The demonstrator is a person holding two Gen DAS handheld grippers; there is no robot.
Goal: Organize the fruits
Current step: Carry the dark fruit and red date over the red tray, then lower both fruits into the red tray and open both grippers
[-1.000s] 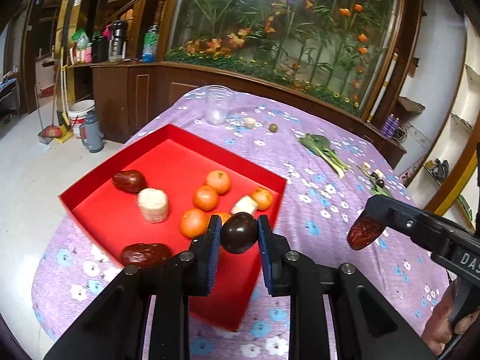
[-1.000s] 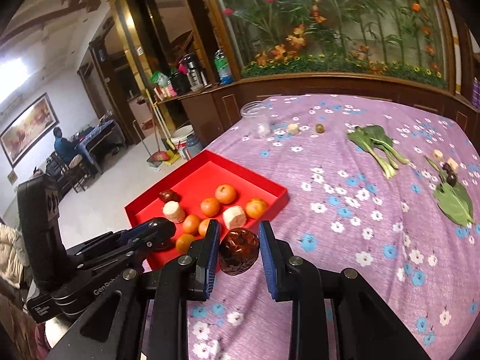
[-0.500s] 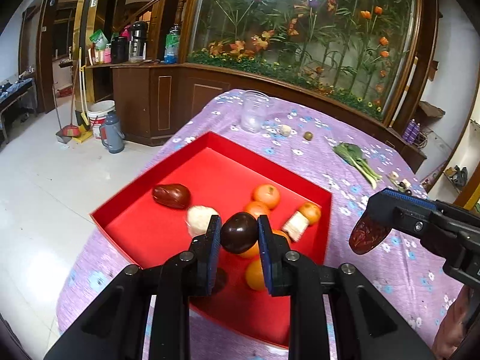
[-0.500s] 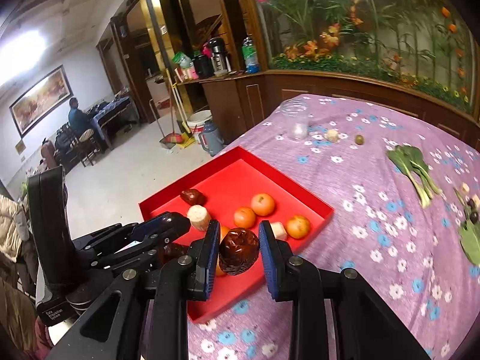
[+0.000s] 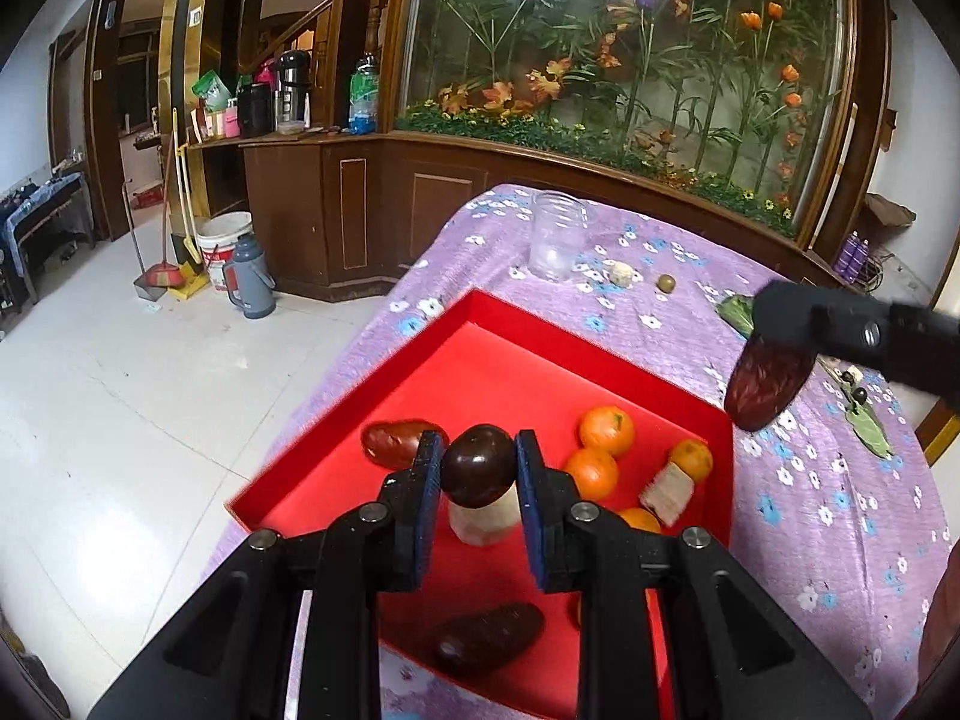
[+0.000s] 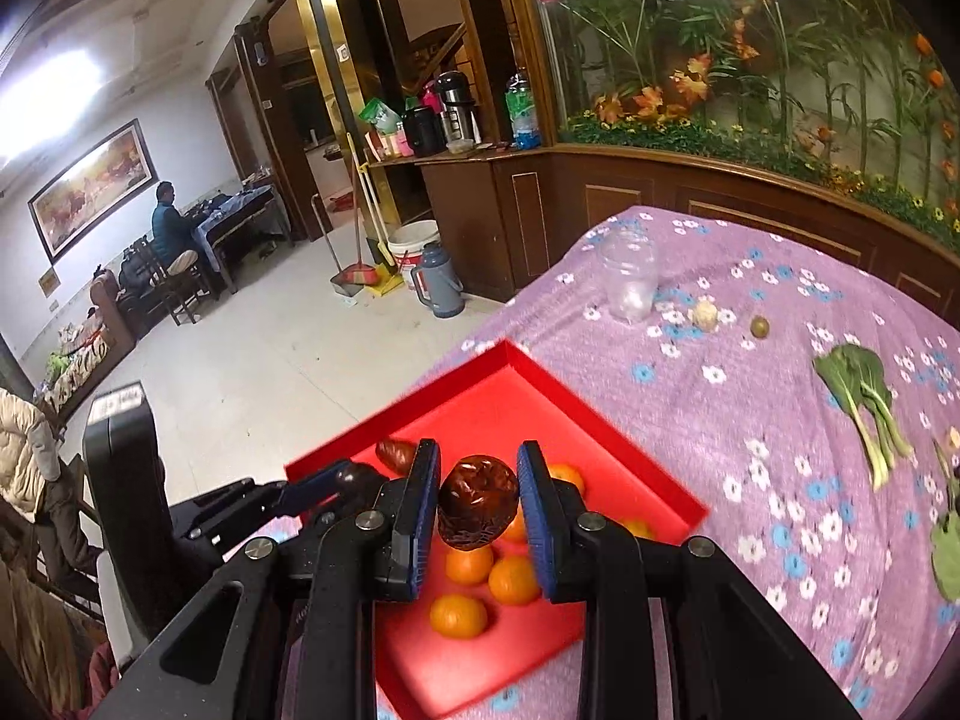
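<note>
Left gripper (image 5: 479,468) closed on a smooth dark plum (image 5: 479,465), held above the red tray (image 5: 540,342); right gripper (image 6: 478,504) clamped on a wrinkled brown date (image 6: 478,503), also raised over the tray. Tray rests at the edge of the worktop (image 5: 840,516), which is covered in a purple flowered cloth; it contains several oranges (image 5: 606,432), two more dates (image 5: 399,443), and pale cut pieces (image 5: 666,489). Farther back on the worktop: a clear jar (image 5: 557,237), a small green fruit (image 5: 665,283), and leafy greens (image 6: 861,396).
</note>
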